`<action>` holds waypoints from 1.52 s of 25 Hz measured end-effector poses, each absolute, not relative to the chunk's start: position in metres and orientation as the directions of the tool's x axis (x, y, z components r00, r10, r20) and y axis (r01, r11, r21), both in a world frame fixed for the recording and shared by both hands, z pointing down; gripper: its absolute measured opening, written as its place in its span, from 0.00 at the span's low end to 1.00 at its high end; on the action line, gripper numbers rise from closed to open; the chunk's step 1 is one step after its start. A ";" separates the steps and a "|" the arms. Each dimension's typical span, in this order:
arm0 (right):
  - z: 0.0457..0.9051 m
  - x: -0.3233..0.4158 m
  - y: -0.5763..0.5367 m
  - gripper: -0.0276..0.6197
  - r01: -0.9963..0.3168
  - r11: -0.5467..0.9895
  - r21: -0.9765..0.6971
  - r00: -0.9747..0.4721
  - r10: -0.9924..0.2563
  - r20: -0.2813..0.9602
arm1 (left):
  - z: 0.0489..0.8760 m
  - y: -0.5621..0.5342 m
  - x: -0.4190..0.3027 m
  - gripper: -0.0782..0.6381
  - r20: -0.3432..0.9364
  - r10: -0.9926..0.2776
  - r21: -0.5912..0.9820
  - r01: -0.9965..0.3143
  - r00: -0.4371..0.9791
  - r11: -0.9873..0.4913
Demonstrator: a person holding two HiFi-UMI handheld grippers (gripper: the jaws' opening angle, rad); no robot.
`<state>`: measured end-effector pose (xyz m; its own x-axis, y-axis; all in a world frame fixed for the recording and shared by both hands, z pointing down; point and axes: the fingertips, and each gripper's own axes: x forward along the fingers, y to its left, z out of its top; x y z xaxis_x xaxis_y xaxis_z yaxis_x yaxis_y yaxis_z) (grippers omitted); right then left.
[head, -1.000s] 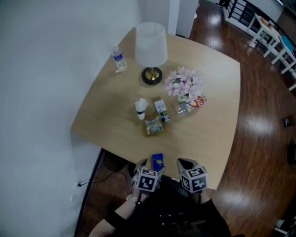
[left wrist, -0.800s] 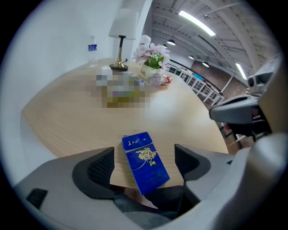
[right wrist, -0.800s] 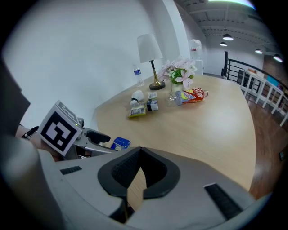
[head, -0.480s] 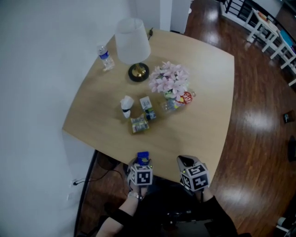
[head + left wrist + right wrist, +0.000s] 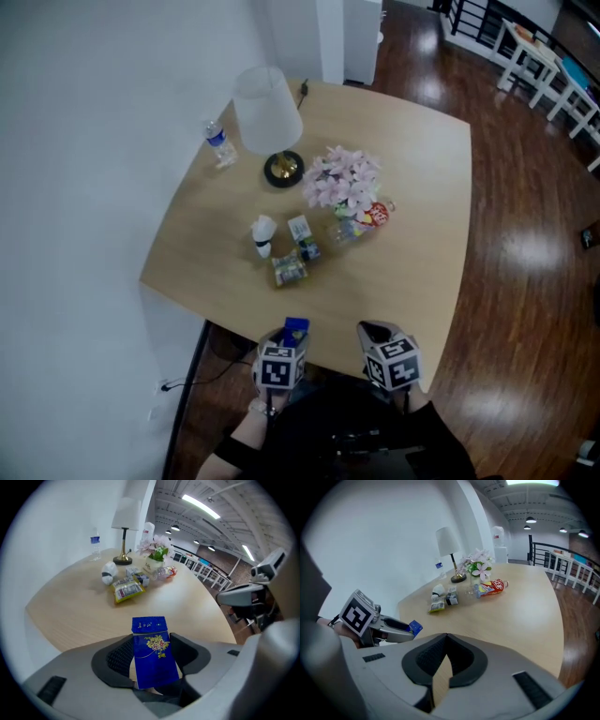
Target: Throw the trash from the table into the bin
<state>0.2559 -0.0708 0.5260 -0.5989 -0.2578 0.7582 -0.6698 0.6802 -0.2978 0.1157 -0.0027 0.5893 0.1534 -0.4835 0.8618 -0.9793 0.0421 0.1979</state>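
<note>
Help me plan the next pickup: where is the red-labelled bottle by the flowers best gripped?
Likely across the bottle at its labelled middle, from above on the open table side; it lies on its side, and the flowers crowd the other side.

The table (image 5: 412, 262) is viewed steeply from above by the head camera, the left claw (image 5: 292, 337) and right claw (image 5: 372, 333) at the frame's bottom. Each gripper view is taken low from behind its claw, across the table; the lamp (image 5: 125, 515) ahead is shared.
</note>
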 end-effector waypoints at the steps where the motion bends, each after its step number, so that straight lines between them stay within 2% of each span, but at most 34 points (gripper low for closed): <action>1: 0.524 0.252 -0.071 0.05 -0.670 0.680 -0.297 -0.601 -0.263 0.754 | 0.580 -0.003 0.112 0.47 0.854 -0.495 0.198 -0.980 0.157 0.031; 9: 0.516 0.193 -0.056 0.05 -0.651 0.698 -0.297 -0.618 -0.261 0.741 | 0.549 0.019 0.055 0.46 0.822 -0.555 0.189 -0.981 0.130 0.051; 22: 0.531 0.025 0.033 0.05 -0.420 0.858 -0.294 -0.640 -0.051 0.767 | 0.559 0.135 -0.104 0.46 0.820 -0.572 0.203 -0.916 -0.033 0.345; 31: 0.566 -0.071 0.105 0.05 -0.239 0.917 -0.318 -0.598 0.119 0.792 | 0.594 0.201 -0.175 0.46 0.847 -0.522 0.203 -0.849 -0.097 0.487; 38: 0.611 -0.106 0.142 0.05 -0.217 0.913 -0.345 -0.540 0.182 0.822 | 0.691 0.217 -0.198 0.47 0.886 -0.460 0.201 -0.839 -0.065 0.505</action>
